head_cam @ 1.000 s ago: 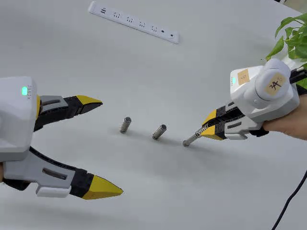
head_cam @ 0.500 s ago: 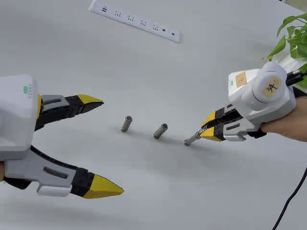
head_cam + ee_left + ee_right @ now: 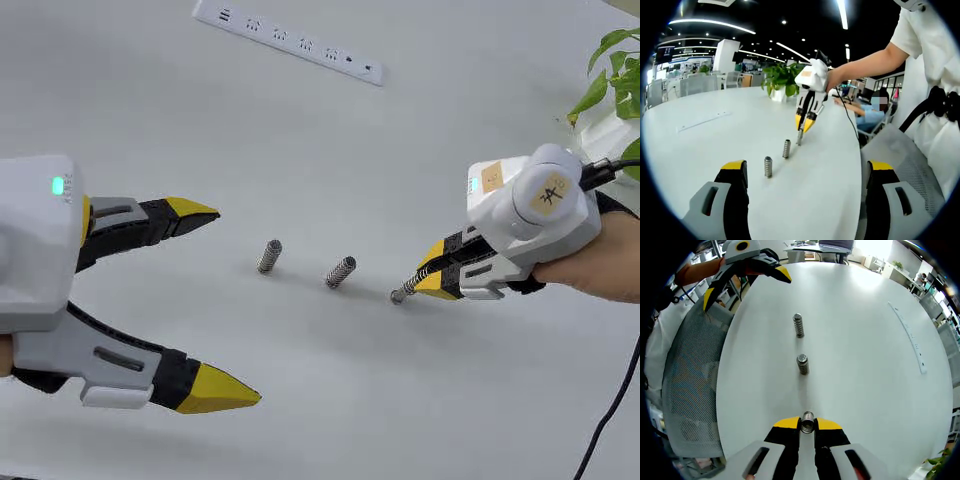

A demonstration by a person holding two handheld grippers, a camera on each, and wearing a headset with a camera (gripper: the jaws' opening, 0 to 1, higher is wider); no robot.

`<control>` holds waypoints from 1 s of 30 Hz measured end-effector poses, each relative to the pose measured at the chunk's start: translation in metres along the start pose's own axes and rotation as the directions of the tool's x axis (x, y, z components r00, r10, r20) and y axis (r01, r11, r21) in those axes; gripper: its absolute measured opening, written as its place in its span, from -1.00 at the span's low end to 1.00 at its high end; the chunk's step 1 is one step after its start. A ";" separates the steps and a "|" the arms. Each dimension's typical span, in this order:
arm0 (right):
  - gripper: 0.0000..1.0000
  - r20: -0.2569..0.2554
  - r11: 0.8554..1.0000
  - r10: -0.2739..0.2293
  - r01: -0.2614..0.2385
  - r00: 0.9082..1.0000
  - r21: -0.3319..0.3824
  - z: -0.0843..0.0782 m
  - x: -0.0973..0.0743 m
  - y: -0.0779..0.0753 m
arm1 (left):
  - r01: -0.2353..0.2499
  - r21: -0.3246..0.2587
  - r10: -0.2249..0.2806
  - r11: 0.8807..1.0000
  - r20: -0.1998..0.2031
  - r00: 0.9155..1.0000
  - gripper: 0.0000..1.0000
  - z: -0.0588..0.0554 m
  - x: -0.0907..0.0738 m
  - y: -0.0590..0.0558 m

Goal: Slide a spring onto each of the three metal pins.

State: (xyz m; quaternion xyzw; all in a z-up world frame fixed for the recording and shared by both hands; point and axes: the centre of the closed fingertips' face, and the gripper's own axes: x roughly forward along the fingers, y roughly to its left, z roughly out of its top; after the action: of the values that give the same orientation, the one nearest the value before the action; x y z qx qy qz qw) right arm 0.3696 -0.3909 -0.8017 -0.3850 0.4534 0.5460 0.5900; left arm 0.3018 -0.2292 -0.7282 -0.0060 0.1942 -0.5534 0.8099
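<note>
Two metal pins stand upright on the white table, each with a spring around it: one point(image 3: 269, 256) point(image 3: 768, 166) point(image 3: 798, 325) nearer my left gripper, one point(image 3: 341, 272) point(image 3: 786, 148) point(image 3: 803, 364) in the middle. The third pin point(image 3: 403, 293) point(image 3: 799, 137) stands at the right end of the row. My right gripper point(image 3: 428, 281) point(image 3: 805, 123) point(image 3: 807, 426) is shut on a spring point(image 3: 807, 422) that sits over this pin's top. My left gripper point(image 3: 236, 305) point(image 3: 806, 167) hangs wide open to the left of the row, holding nothing.
A white power strip point(image 3: 288, 41) point(image 3: 908, 334) lies at the far side of the table. A potted plant point(image 3: 612, 85) point(image 3: 782, 82) stands at the right edge. A black cable point(image 3: 610, 415) trails from the right gripper. A mesh chair point(image 3: 687, 385) stands beside the table.
My right gripper has moved down along the third pin toward the table, so less of the pin shows below its tips. The left gripper stays open and still; the camera shifted slightly.
</note>
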 end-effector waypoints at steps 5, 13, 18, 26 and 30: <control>-0.87 -0.007 1.000 0.002 -0.002 1.000 -0.011 -0.002 0.006 -0.001 | -0.001 0.000 0.001 1.000 0.000 1.000 0.97 0.000 0.000 0.001; -0.87 -0.013 1.000 0.005 -0.005 1.000 -0.019 -0.005 0.011 -0.004 | -0.001 -0.002 0.001 1.000 -0.005 1.000 0.96 0.000 -0.001 0.001; -0.87 -0.017 1.000 0.005 -0.005 1.000 -0.022 -0.007 0.015 -0.004 | -0.001 -0.005 0.001 1.000 -0.005 1.000 0.95 -0.001 -0.001 0.001; -0.87 -0.024 1.000 0.002 -0.002 1.000 -0.028 -0.008 0.018 -0.004 | 0.002 -0.005 -0.002 1.000 -0.006 1.000 0.94 -0.001 -0.001 0.000; -0.87 -0.019 1.000 0.001 -0.002 1.000 -0.023 -0.008 0.019 -0.005 | 0.002 -0.005 -0.002 1.000 -0.006 1.000 0.93 -0.001 -0.001 0.000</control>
State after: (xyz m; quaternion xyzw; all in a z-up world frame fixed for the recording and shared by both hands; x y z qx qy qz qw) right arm 0.3731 -0.3934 -0.8228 -0.3966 0.4529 0.5481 0.5807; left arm 0.3012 -0.2278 -0.7284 -0.0065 0.1979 -0.5536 0.8089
